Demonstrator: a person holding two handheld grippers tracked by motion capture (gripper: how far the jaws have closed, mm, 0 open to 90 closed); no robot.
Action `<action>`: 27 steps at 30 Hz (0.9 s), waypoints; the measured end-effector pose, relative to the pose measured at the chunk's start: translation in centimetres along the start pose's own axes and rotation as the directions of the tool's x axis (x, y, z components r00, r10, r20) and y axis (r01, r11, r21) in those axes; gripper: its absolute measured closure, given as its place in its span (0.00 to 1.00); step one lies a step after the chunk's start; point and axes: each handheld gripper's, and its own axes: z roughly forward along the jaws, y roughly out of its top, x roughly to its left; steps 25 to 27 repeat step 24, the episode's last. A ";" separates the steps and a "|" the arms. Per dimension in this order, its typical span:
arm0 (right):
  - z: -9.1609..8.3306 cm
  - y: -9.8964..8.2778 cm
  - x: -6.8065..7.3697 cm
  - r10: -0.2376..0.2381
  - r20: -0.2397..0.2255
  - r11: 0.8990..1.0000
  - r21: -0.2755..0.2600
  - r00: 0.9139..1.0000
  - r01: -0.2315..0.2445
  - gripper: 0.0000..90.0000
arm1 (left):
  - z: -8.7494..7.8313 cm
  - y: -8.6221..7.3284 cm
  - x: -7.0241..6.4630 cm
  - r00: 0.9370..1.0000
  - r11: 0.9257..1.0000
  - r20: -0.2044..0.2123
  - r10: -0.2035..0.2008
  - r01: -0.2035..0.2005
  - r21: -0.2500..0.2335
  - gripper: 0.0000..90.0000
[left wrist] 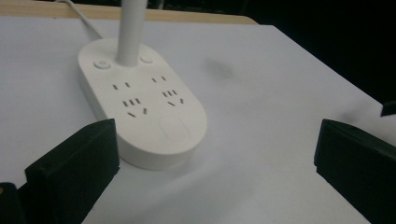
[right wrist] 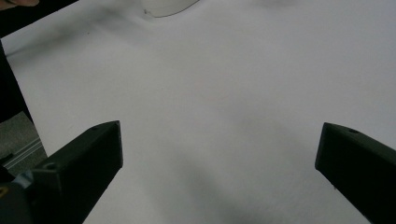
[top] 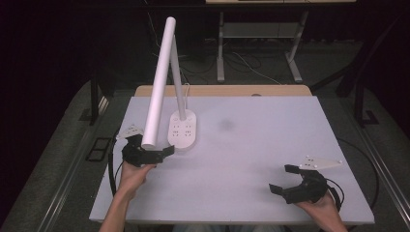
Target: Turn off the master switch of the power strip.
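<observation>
My left gripper (top: 162, 151) is open and empty beside the desk lamp (top: 183, 129), left of centre on the worktop (top: 251, 145). My right gripper (top: 283, 180) rests open, lower right. Lamp head is lowered; no grasp remains.

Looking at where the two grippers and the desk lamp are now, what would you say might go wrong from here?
1. The lamp head slants down over the open left gripper; lifting that hand might knock it and swing the lamp.
2. The lamp base sits just ahead of the jaws, so a push forward could slide it.
3. The white cord trails off the back of the table and may snag.
</observation>
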 end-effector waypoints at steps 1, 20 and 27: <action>-0.1 0.0 0.0 0.004 -0.002 1.000 0.000 1.000 -0.004 0.00 | -0.1 -0.2 -0.3 1.000 1.000 0.007 0.009 -0.009 0.003 0.00; -0.3 0.0 0.1 0.007 0.000 1.000 -0.009 1.000 -0.007 0.00 | 0.5 -3.6 -3.8 0.991 0.991 0.092 0.099 -0.106 0.078 0.00; -0.4 0.0 0.0 0.003 -0.002 1.000 -0.014 1.000 -0.003 0.00 | 0.4 -4.4 -4.2 0.988 0.986 0.099 0.118 -0.129 0.103 0.00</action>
